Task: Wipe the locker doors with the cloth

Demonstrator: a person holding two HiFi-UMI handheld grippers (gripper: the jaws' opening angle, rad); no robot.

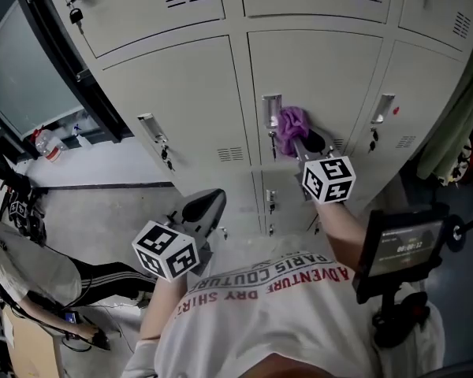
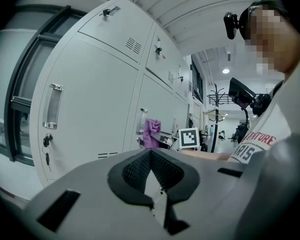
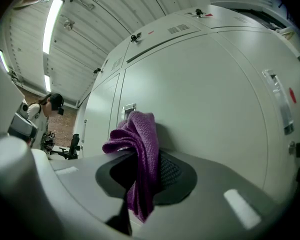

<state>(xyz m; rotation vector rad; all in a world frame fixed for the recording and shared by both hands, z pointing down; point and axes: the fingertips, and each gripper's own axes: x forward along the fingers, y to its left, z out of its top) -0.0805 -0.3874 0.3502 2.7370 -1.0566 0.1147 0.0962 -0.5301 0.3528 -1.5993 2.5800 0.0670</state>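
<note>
A purple cloth (image 1: 292, 121) is pressed against the middle grey locker door (image 1: 319, 73), just right of its metal handle (image 1: 271, 115). My right gripper (image 1: 302, 138) is shut on the cloth. In the right gripper view the cloth (image 3: 141, 134) hangs folded between the jaws (image 3: 142, 160), close to the door. My left gripper (image 1: 206, 208) hangs lower and to the left, away from the lockers. Its pads meet with nothing between them (image 2: 151, 154). From the left gripper view the cloth (image 2: 151, 132) shows far along the locker row.
Neighbouring locker doors have handles (image 1: 151, 126) and keys (image 1: 374, 138). A screen on a stand (image 1: 402, 246) is at my right, with green fabric (image 1: 457, 124) hanging beyond it. A person (image 1: 31, 266) sits low at the left, beside a window sill with a bottle (image 1: 47, 144).
</note>
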